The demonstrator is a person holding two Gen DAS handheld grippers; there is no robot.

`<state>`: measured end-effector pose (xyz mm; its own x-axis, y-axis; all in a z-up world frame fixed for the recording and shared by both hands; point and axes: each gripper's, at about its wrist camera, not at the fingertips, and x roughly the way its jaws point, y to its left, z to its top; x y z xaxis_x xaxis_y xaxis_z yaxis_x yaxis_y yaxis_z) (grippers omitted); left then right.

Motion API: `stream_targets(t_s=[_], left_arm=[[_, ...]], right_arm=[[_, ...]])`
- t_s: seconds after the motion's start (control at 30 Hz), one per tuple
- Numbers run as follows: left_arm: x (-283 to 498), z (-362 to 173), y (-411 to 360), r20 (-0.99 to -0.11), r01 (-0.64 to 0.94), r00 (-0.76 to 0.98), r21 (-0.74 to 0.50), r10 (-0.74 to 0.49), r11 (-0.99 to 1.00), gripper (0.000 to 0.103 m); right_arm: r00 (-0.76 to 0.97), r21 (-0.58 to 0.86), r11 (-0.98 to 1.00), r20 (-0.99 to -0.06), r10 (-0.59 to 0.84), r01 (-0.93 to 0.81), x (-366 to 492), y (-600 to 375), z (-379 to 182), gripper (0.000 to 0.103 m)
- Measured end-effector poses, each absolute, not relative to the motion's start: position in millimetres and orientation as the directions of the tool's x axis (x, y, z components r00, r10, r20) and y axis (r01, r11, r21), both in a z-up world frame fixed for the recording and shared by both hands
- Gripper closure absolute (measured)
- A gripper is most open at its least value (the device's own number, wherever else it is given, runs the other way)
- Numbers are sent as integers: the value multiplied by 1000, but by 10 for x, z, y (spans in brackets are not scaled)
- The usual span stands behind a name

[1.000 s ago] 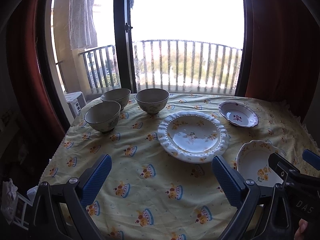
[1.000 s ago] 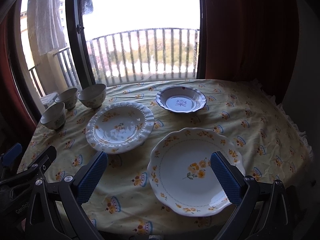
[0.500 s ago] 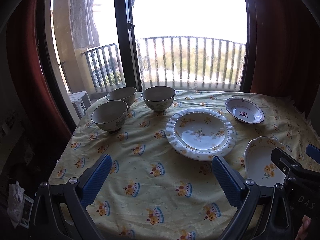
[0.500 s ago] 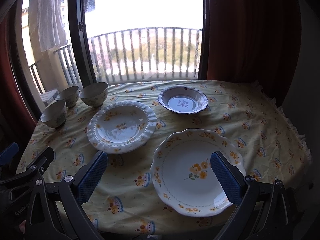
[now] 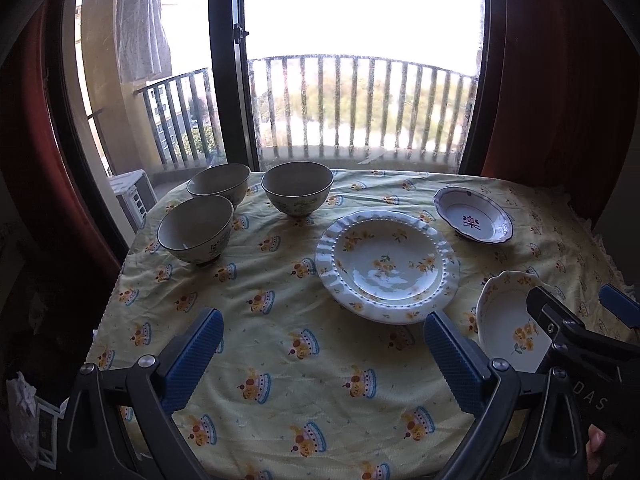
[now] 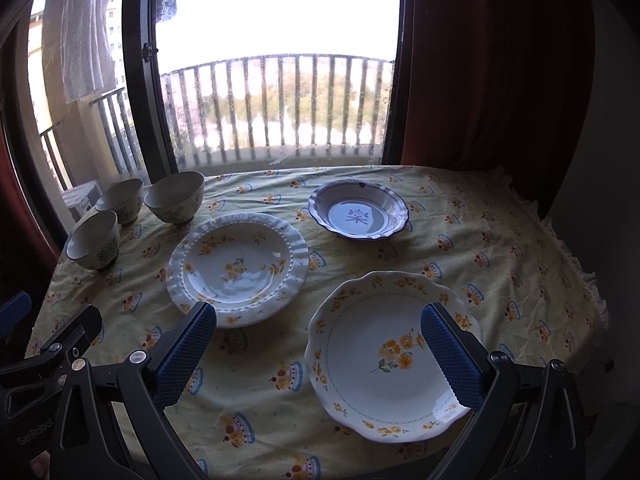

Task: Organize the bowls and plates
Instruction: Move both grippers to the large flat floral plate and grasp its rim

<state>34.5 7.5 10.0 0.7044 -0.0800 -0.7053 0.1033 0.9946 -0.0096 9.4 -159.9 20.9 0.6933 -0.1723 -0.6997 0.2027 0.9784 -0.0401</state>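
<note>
Three grey-rimmed bowls stand at the table's far left: one nearest [image 5: 196,229], one behind [image 5: 218,181], one to their right [image 5: 298,192]. A beaded white plate with yellow flowers [image 5: 387,265] lies in the middle. A blue-rimmed dish [image 5: 473,221] lies at the far right. A scalloped yellow-flower plate [image 6: 394,350] lies near the front right. My left gripper [image 5: 320,360] is open and empty above the front of the table. My right gripper [image 6: 318,354] is open and empty, hovering over the scalloped plate's near side.
The round table has a yellow patterned cloth [image 5: 280,344]. A balcony door with a black frame [image 5: 228,80] and railing [image 5: 360,104] stands behind it. Red curtains [image 6: 488,80] hang at the right. A white unit [image 5: 134,196] stands off the table's left edge.
Both grippers have risen and drawn slightly toward the table, so the dishes sit lower and nearer in view. Nothing on the table has moved.
</note>
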Motion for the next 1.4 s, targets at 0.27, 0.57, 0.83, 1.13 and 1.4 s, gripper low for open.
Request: stream_targets(t_s=[0.27, 0.57, 0.83, 1.13, 1.4], left_arm=[[539, -59, -15, -755, 163, 643, -30, -129, 986, 5], [676, -234, -421, -780, 150, 615, -26, -114, 988, 7], [740, -462, -917, -823, 81, 562, -43, -81, 996, 10], [814, -851, -1440, -885, -7, 463, -67, -56, 998, 17], [877, -1043, -1748, -900, -15, 433, -51, -40, 999, 25]], right_arm=[[632, -30, 960, -747, -206, 278, 138, -1670, 27, 0], [614, -19, 959, -764, -196, 282, 282, -2022, -171, 0], [582, -23, 973, -798, -156, 229, 434, -2548, -363, 2], [515, -25, 986, -850, -108, 166, 602, -3109, -704, 3], [462, -1, 990, -884, -68, 143, 783, -3468, -972, 7]])
